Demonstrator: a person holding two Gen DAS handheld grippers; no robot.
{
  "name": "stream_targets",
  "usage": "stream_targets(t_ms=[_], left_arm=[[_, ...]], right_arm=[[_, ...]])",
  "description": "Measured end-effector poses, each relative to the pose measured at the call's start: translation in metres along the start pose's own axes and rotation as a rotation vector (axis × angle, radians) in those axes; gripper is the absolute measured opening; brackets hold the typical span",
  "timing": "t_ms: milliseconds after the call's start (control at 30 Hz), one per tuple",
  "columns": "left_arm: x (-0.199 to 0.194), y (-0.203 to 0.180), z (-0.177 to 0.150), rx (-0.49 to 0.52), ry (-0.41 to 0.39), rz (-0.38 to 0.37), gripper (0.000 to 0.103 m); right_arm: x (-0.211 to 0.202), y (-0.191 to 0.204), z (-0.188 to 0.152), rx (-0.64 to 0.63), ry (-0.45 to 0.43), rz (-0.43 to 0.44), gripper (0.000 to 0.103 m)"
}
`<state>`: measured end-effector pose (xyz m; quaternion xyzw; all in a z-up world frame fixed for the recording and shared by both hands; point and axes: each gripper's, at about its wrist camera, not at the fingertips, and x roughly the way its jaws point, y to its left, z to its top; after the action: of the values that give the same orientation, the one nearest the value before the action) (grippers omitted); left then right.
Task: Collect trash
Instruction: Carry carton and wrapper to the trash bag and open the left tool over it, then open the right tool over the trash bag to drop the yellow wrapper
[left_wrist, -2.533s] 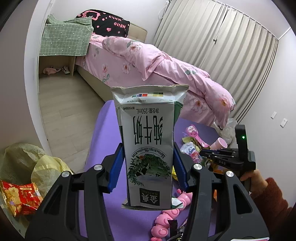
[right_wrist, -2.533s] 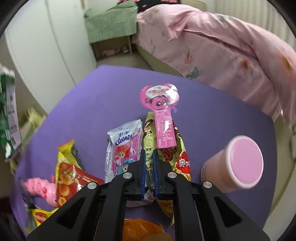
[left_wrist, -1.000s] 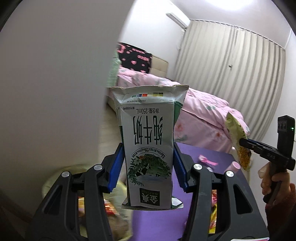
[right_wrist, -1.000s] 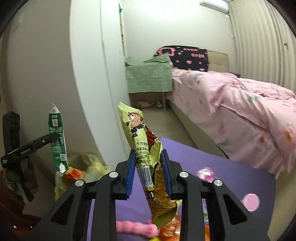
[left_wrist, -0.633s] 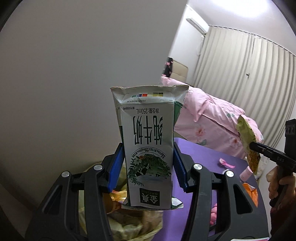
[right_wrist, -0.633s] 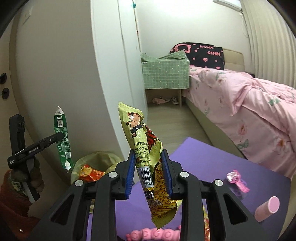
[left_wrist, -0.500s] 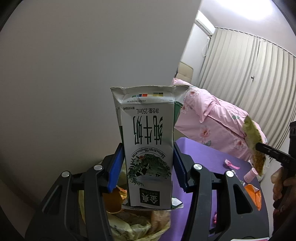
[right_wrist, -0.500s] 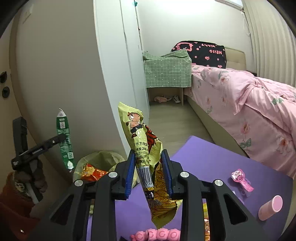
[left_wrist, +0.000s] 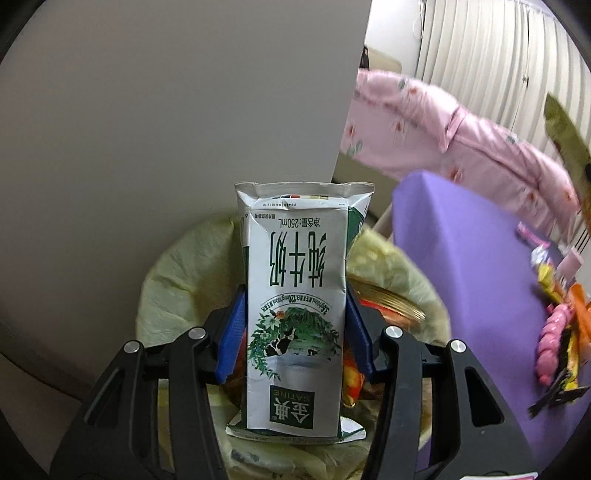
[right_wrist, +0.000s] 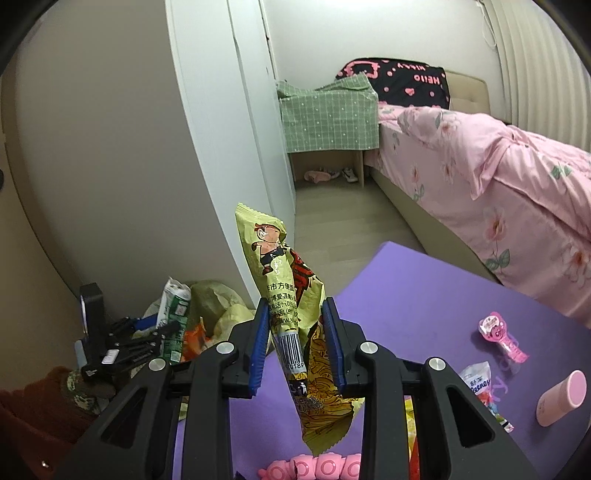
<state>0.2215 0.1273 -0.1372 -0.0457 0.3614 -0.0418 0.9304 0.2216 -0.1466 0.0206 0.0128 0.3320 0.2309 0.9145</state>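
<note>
My left gripper (left_wrist: 295, 332) is shut on a flattened white and green milk carton (left_wrist: 295, 295) and holds it right over the open trash bin with a yellow-green bag (left_wrist: 184, 273). The carton (right_wrist: 173, 314) and the bin (right_wrist: 214, 299) also show at lower left in the right wrist view. My right gripper (right_wrist: 297, 343) is shut on a yellow snack wrapper (right_wrist: 284, 288), held above the near edge of the purple table (right_wrist: 424, 295).
On the purple table (left_wrist: 461, 258) lie a pink toy (right_wrist: 498, 334), a tissue pack (right_wrist: 480, 384), a pink cup (right_wrist: 561, 397), a pink segmented toy (right_wrist: 317, 467) and several wrappers (left_wrist: 569, 332). A white wardrobe (right_wrist: 147, 147) stands behind the bin, a pink bed (right_wrist: 498, 177) beyond.
My left gripper has tilted down with the carton and now hangs over the bin. My right gripper has come lower with the wrapper.
</note>
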Motion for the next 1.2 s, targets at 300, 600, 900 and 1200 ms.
stream_targets(t_ms=[300, 600, 900, 1200], left_arm=[[0.017, 0.019, -0.013, -0.058, 0.084, -0.059, 0.049], [-0.067, 0.054, 0.021, -0.188, -0.064, -0.136, 0.069], [-0.167, 0.111, 0.037, -0.237, -0.278, 0.002, 0.070], [-0.180, 0.141, 0.030, -0.304, -0.302, 0.016, 0.071]], right_arm=[[0.020, 0.004, -0.007, 0.014, 0.040, 0.006, 0.028], [0.044, 0.050, -0.002, -0.045, 0.052, 0.061, 0.029], [0.117, 0.139, -0.002, -0.142, 0.138, 0.195, 0.029], [0.167, 0.180, -0.008, -0.169, 0.221, 0.252, 0.062]])
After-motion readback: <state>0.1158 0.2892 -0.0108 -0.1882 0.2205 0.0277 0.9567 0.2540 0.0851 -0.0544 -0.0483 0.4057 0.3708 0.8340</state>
